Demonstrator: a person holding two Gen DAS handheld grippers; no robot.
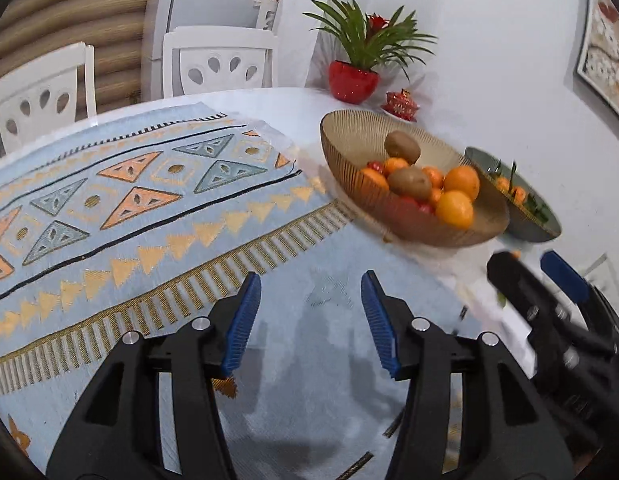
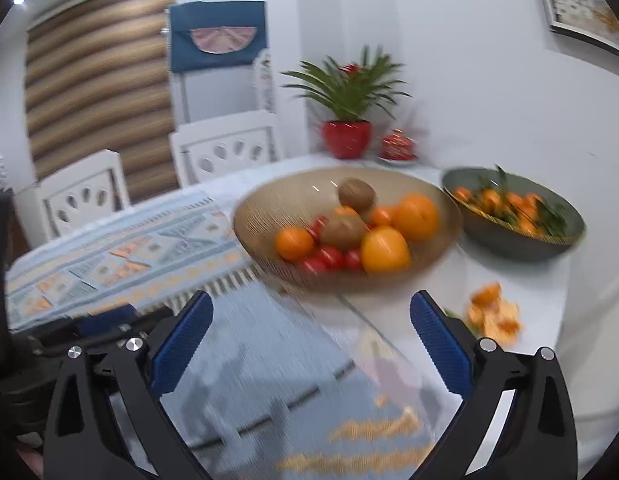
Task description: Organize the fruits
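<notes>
Left wrist view: the left hand-held gripper [image 1: 309, 320] hangs over a patterned blue cloth [image 1: 129, 208], its blue pads apart with nothing between them. At two o'clock from it, a ribbed tan bowl [image 1: 349, 140] sits on the white counter [image 1: 301, 100], its near edge at the cloth's fringe. It holds two kiwis [image 1: 409, 182], several oranges [image 1: 455, 210] and small red fruits, which cannot be identified. Just beyond the tan bowl, at three o'clock, a dark grey bowl [image 1: 533, 228] holds small oranges with green leaves. The right hand-held gripper [image 1: 549, 280] enters at four o'clock, blurred. At one o'clock, against the wall, stand a potted plant [image 1: 355, 80] in a red pot and a small red lidded dish [image 1: 401, 104]. White chairs [image 1: 219, 62] line the far side of the counter.

Right wrist view: the frame is smeared. The right hand-held gripper [image 2: 311, 340] is spread wide and empty above the cloth's edge. The tan bowl [image 2: 269, 208] lies at twelve o'clock from it, the grey bowl [image 2: 521, 248] at two o'clock, the two bowls just beside each other. Orange peel scraps [image 2: 495, 314] lie on the bare counter at three o'clock, just beside the gripper's right pad. Part of the left hand-held gripper shows at nine o'clock.
</notes>
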